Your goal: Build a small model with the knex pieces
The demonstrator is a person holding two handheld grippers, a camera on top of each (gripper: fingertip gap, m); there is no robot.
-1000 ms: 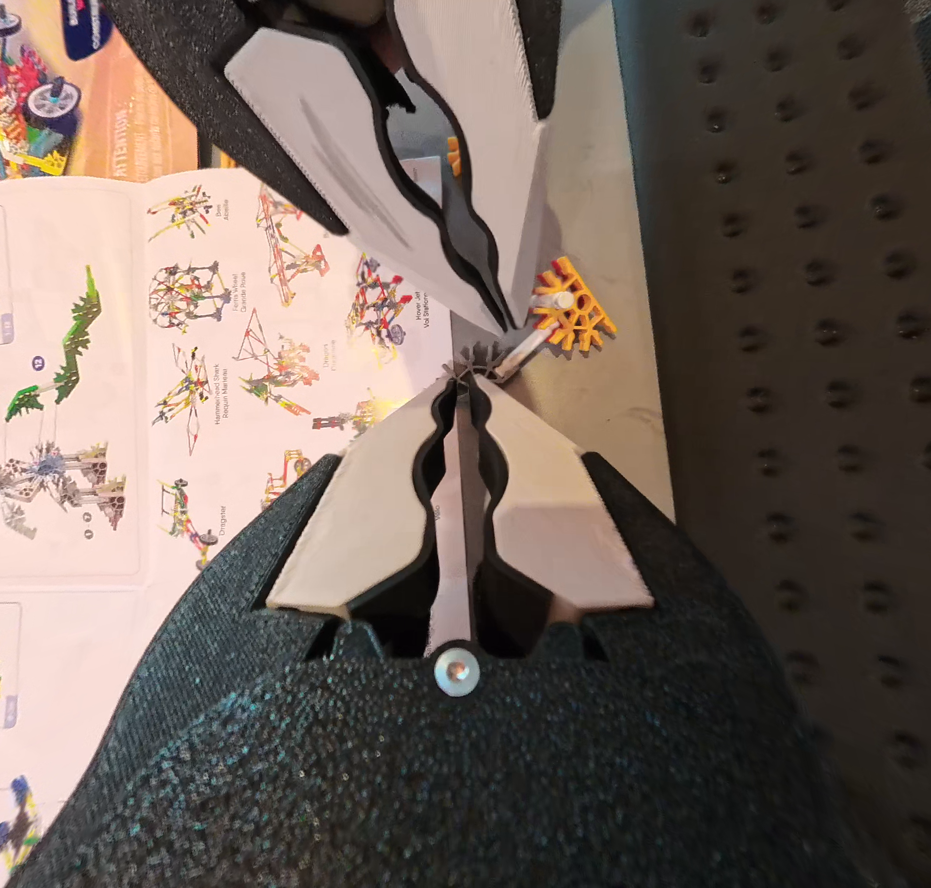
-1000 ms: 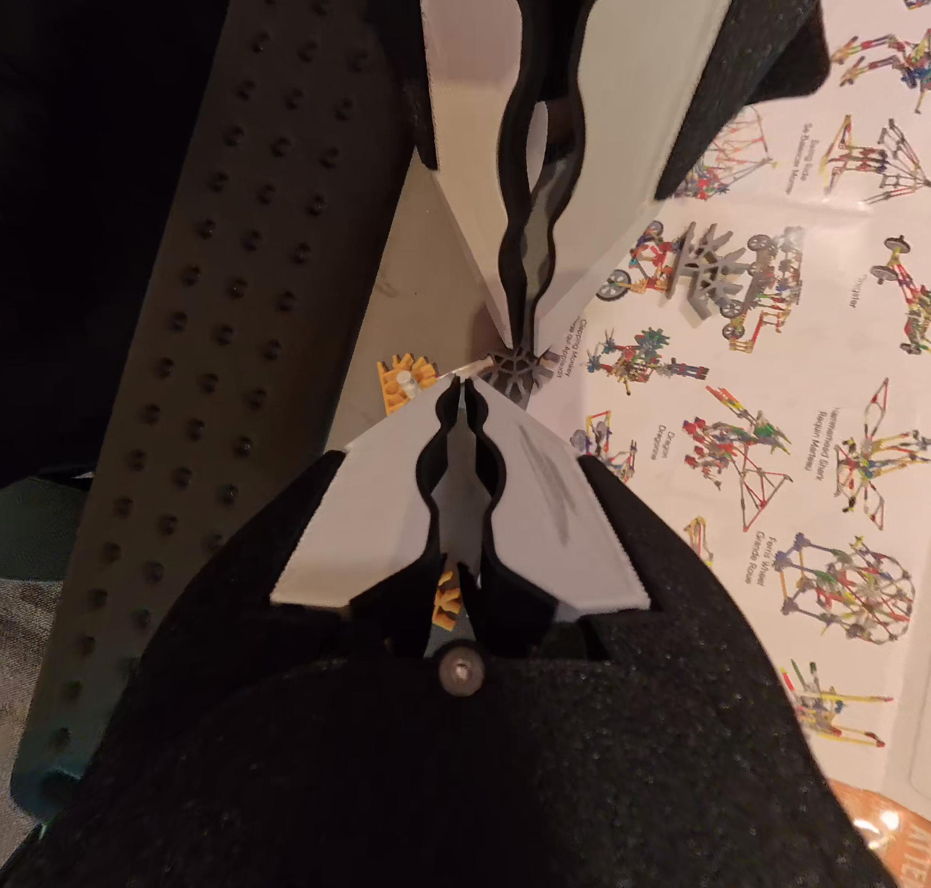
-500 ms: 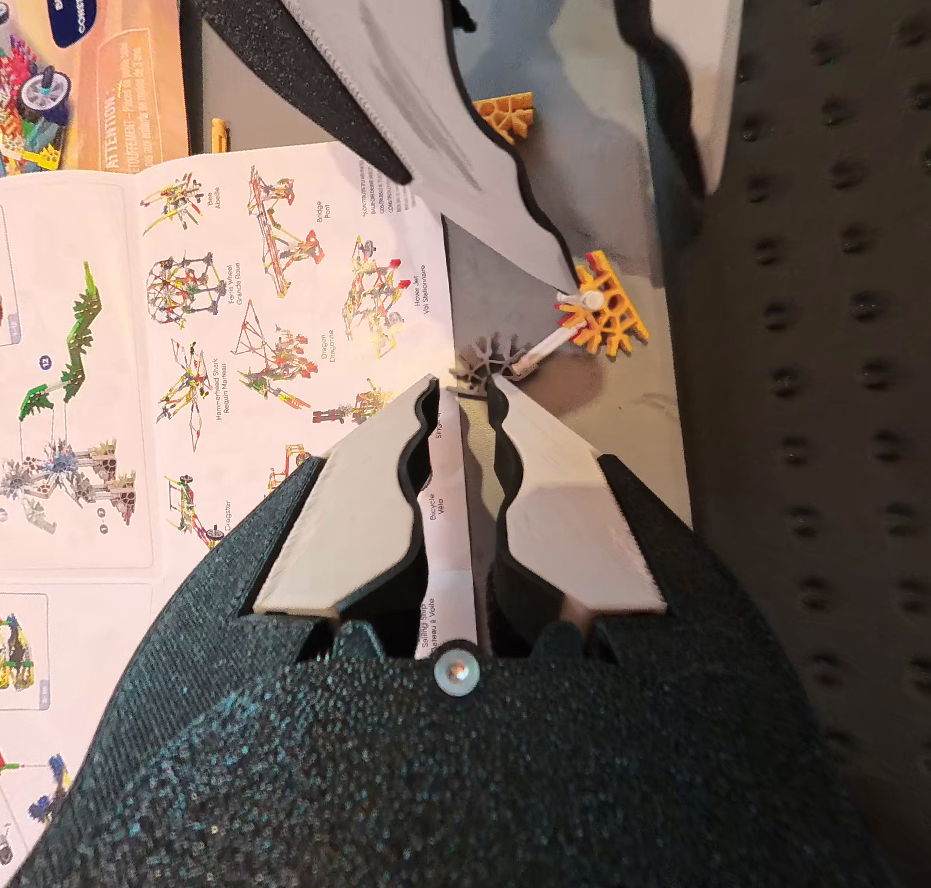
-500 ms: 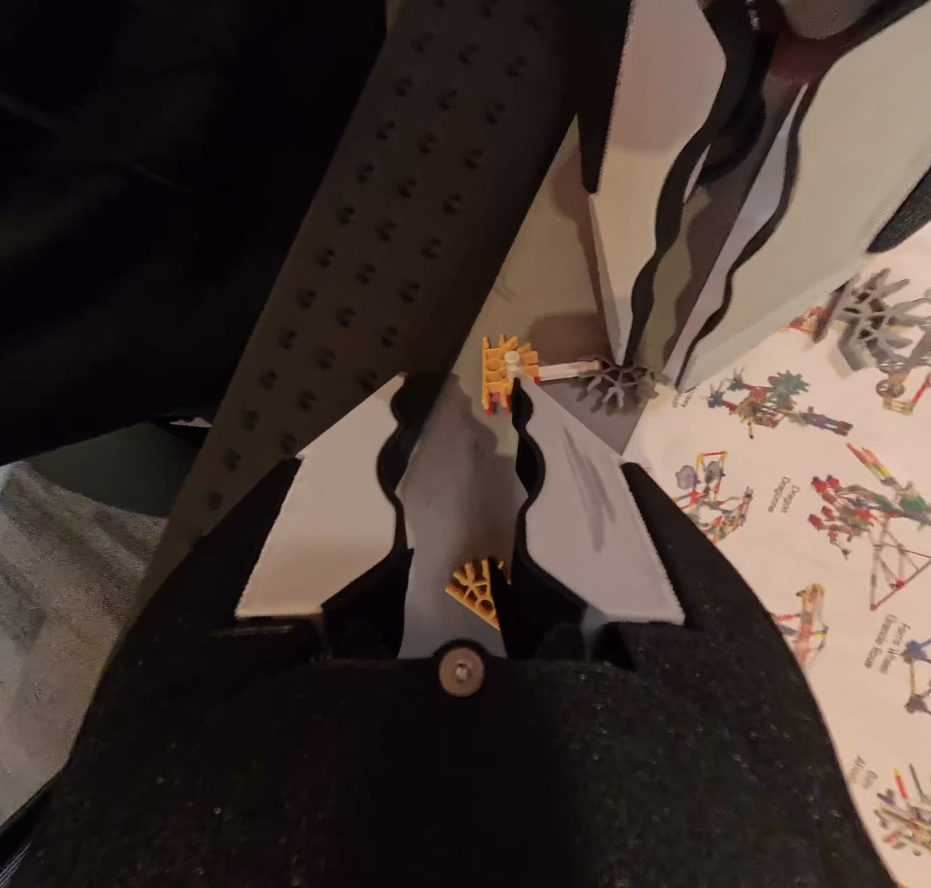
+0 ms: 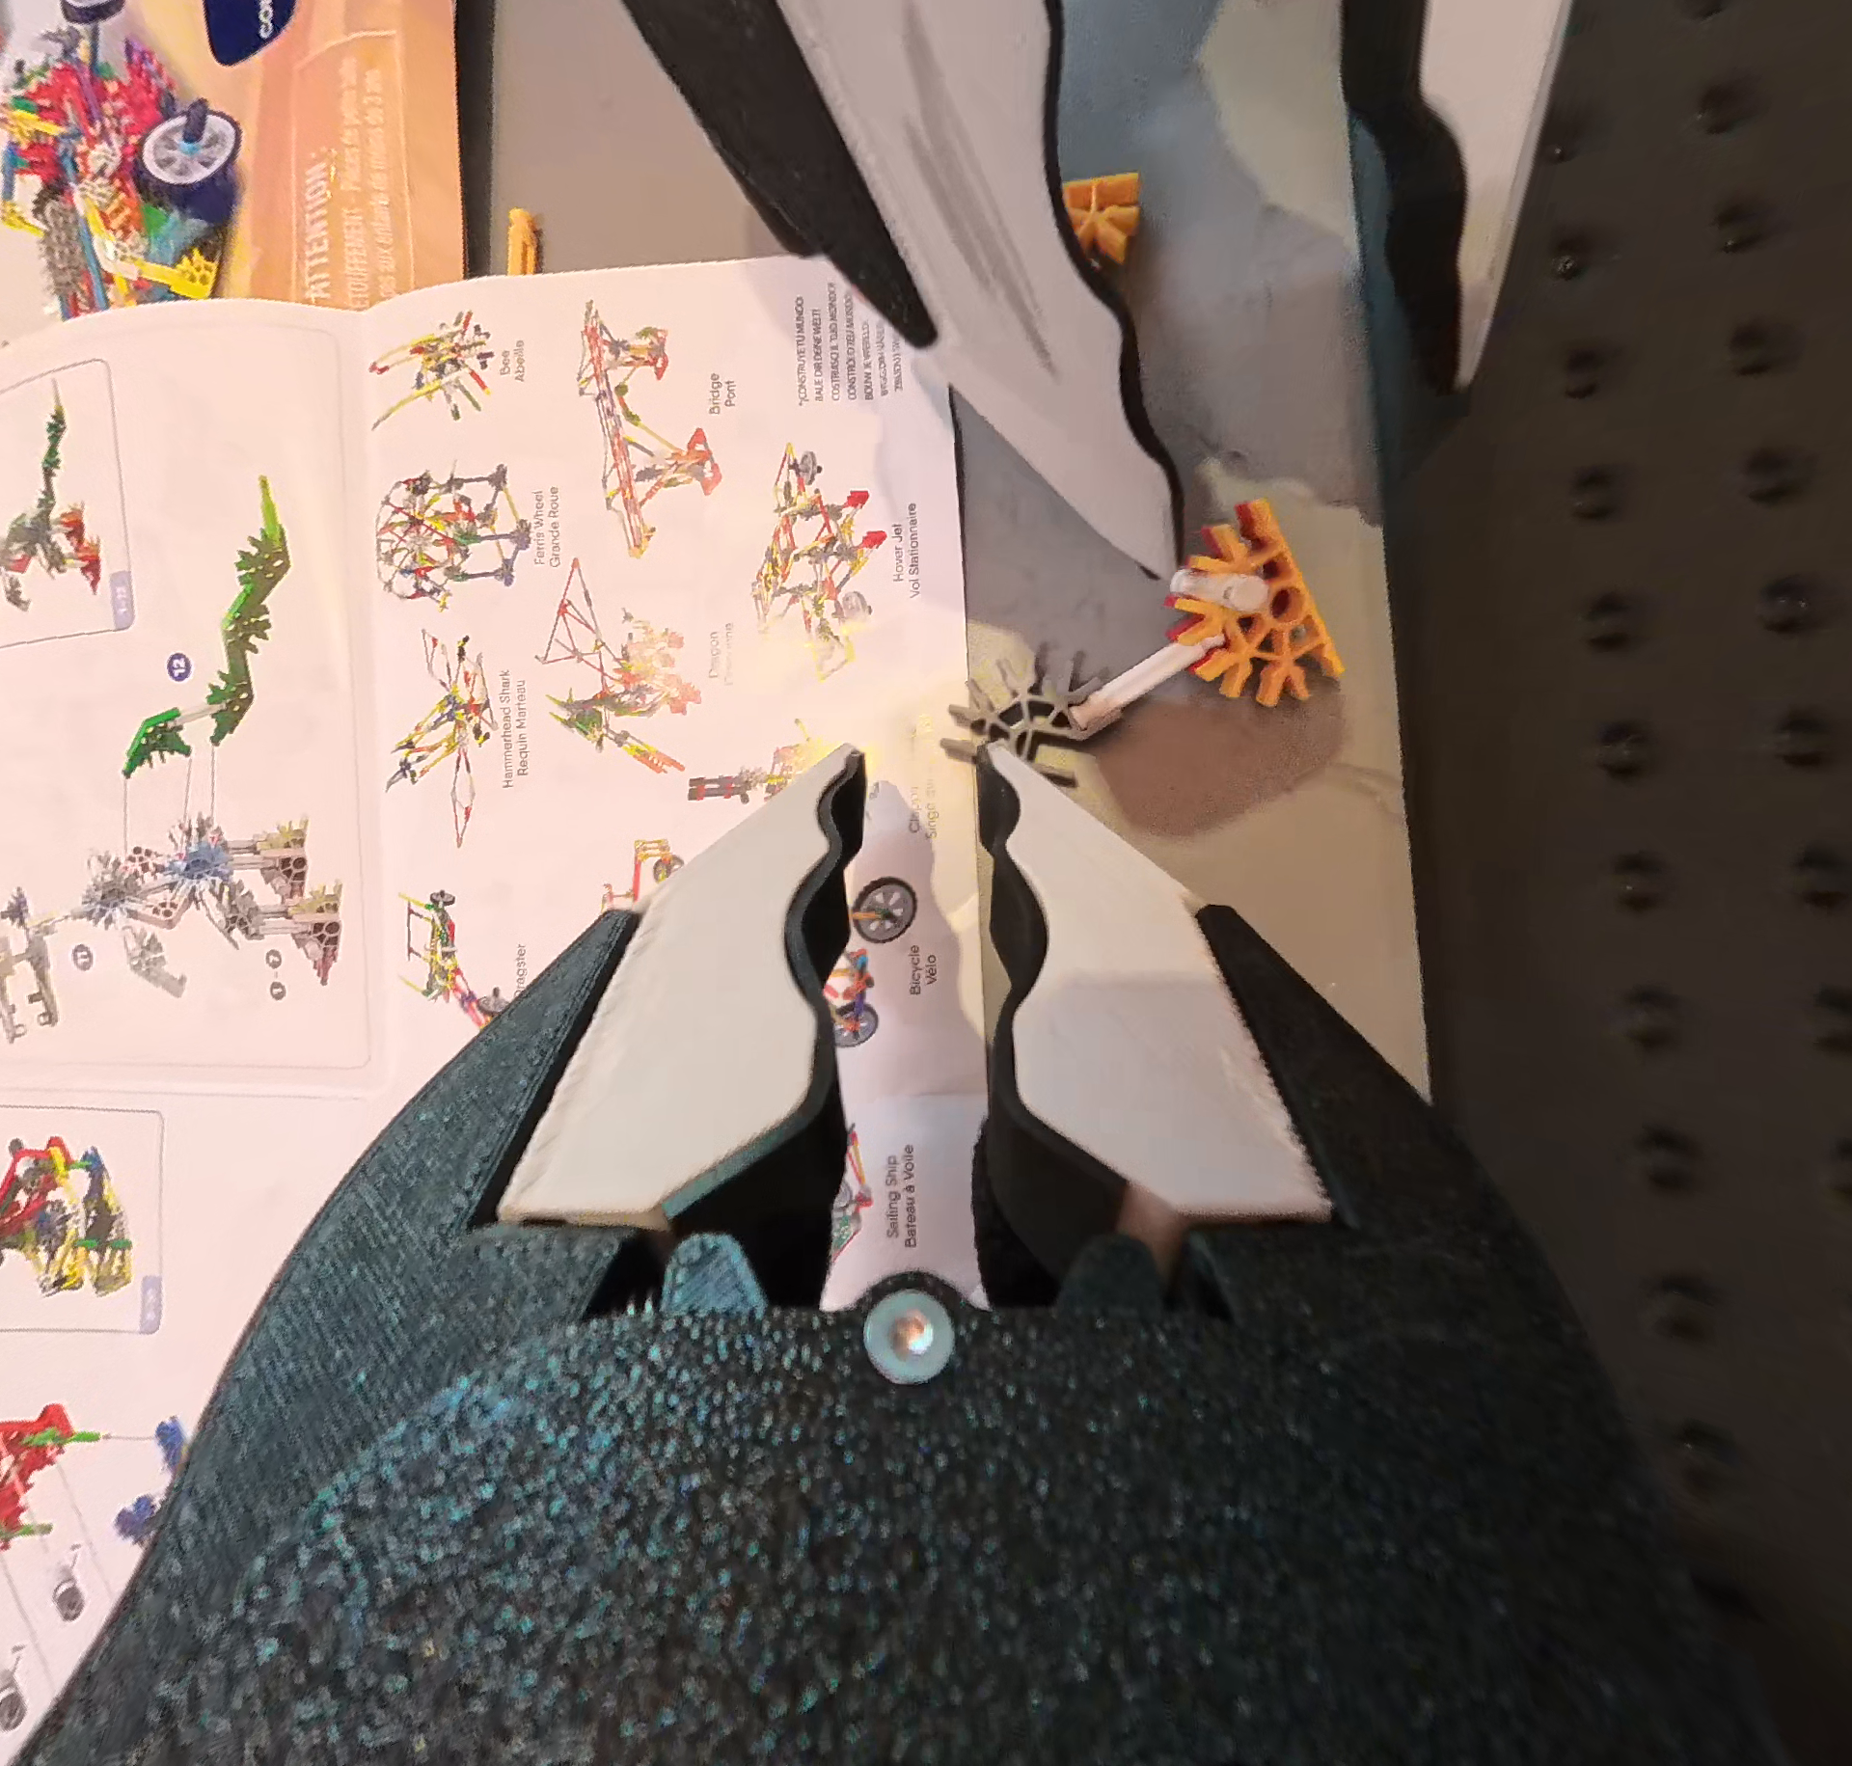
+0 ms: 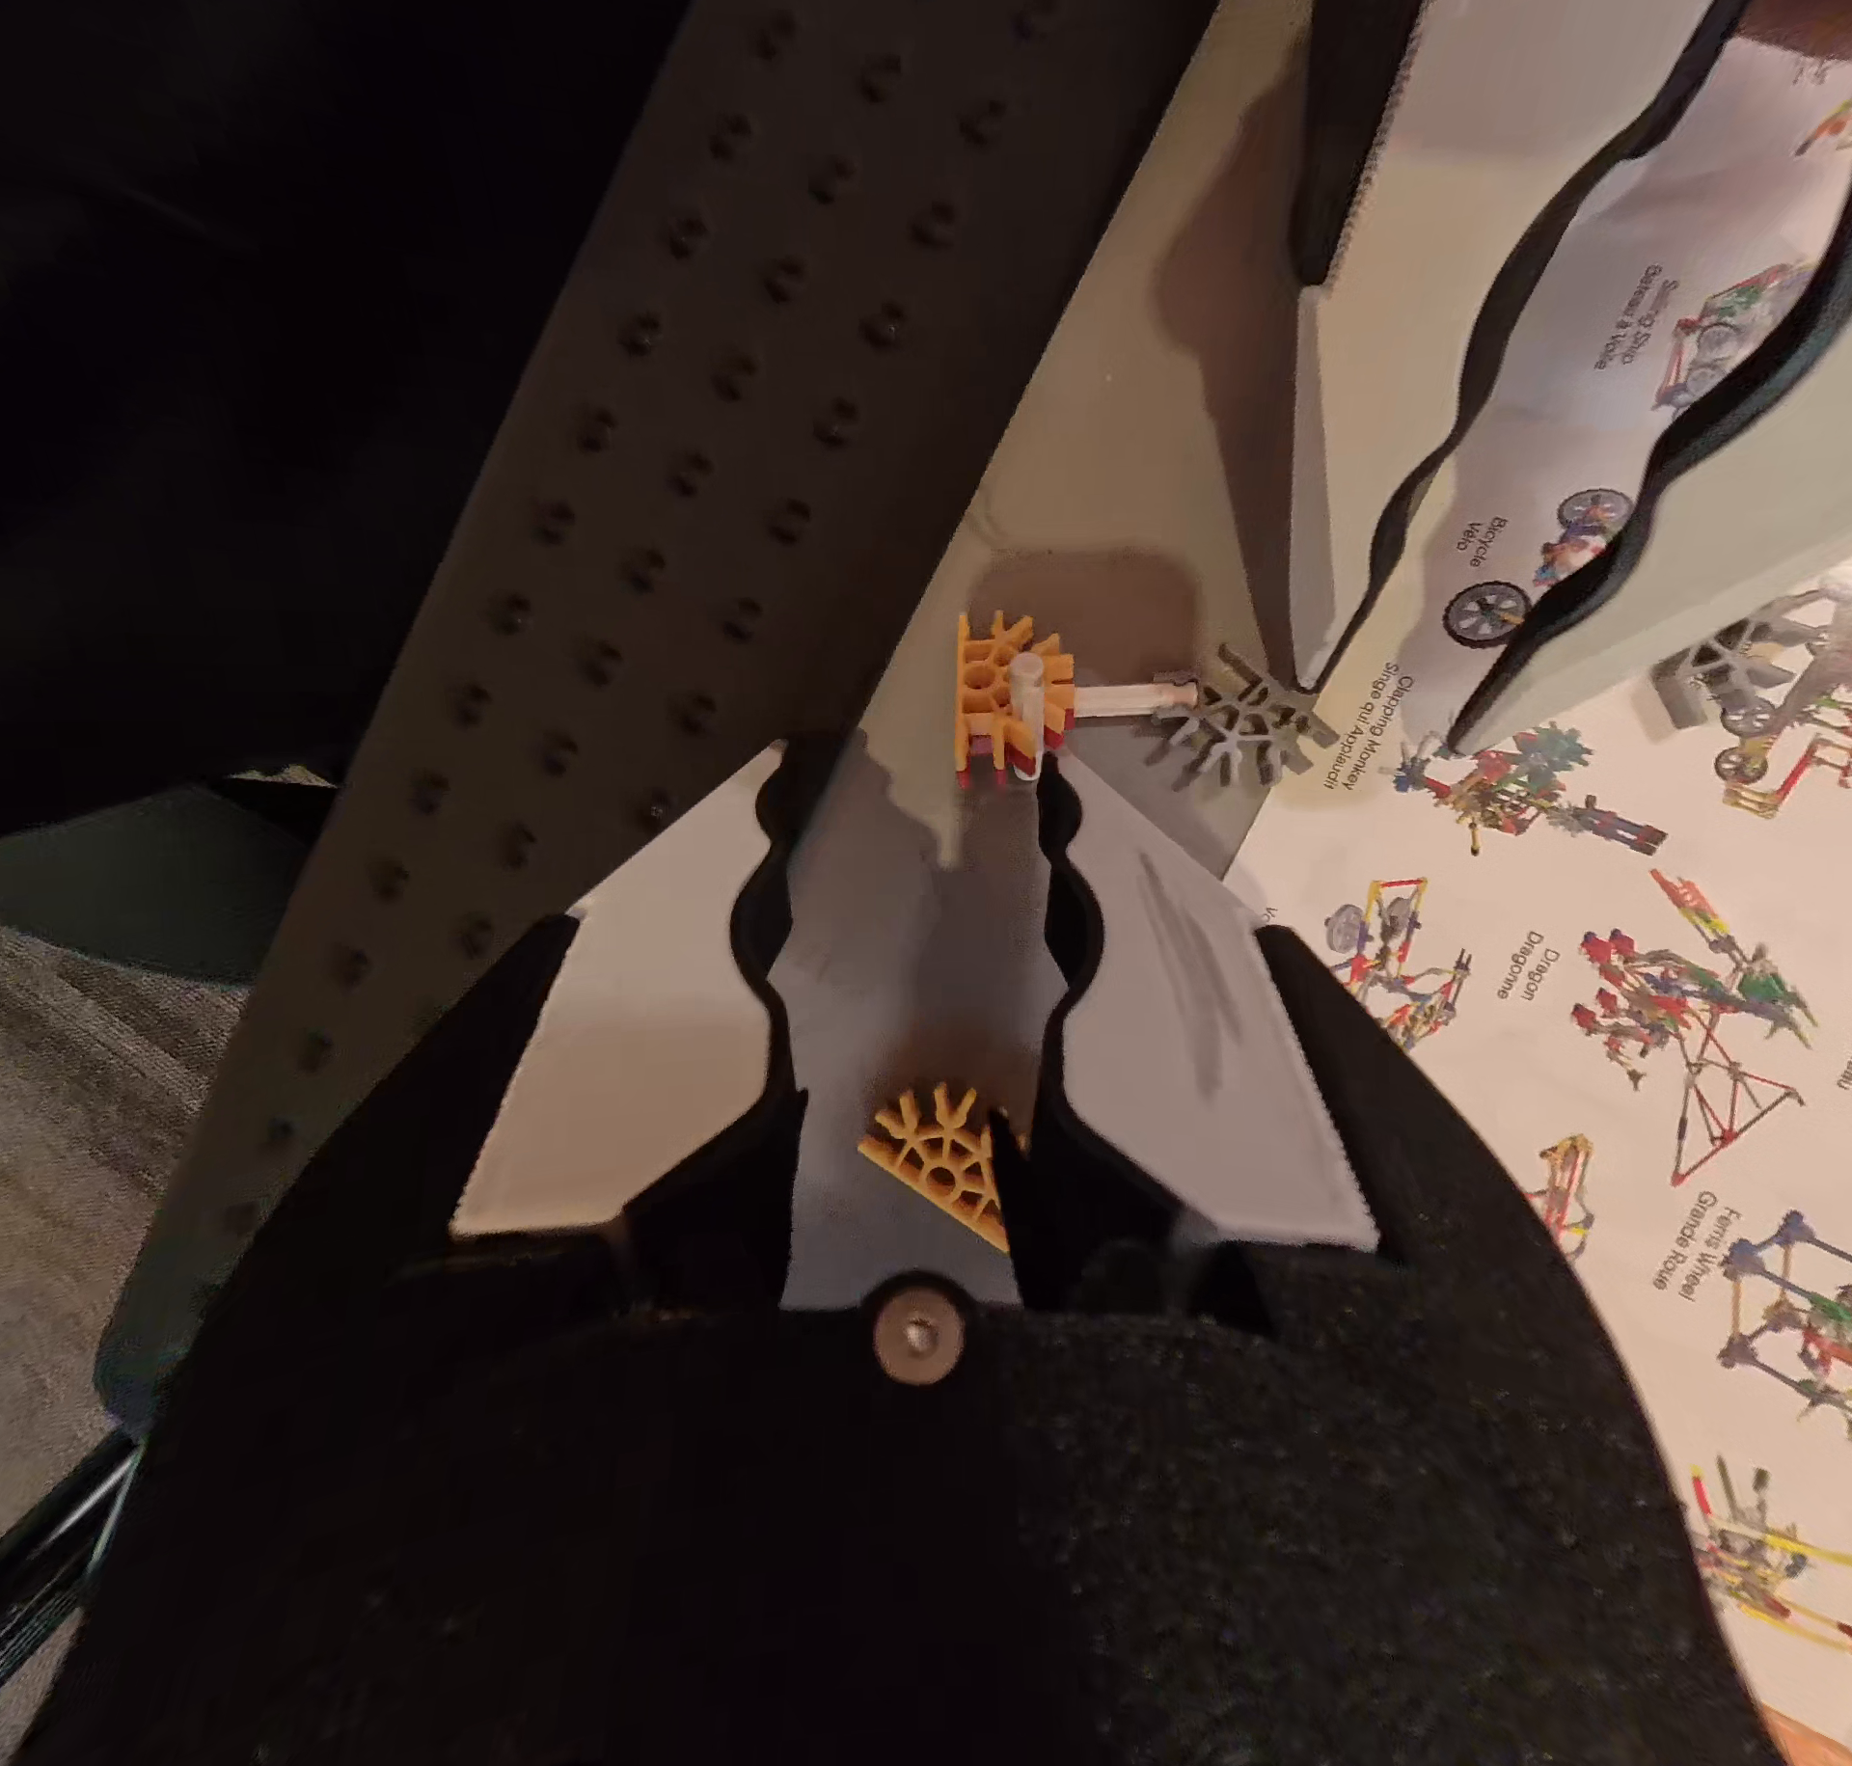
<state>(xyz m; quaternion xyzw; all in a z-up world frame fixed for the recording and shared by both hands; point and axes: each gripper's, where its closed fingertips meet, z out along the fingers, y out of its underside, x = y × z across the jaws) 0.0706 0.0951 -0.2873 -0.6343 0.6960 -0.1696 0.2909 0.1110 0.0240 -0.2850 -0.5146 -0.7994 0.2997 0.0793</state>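
Flanking grey connector [image 5: 1022, 716], left claw [image 5: 920, 766] gapes, seemingly touching.

Glossy paper booklet [image 5: 481, 616]; matt plastic orange connector [image 5: 1268, 631] and grey connector [image 5: 1027, 716]; smooth pale worktop [image 5: 1183, 876]; rough, grainy black tool [image 5: 917, 766] body with smooth white fingers [image 5: 691, 996].

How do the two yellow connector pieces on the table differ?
The yellow connector by the rod is stacked on a red piece, joined by a white rod to a grey connector; the loose yellow connector lies alone between the right gripper fingers. Both share spoked shapes.
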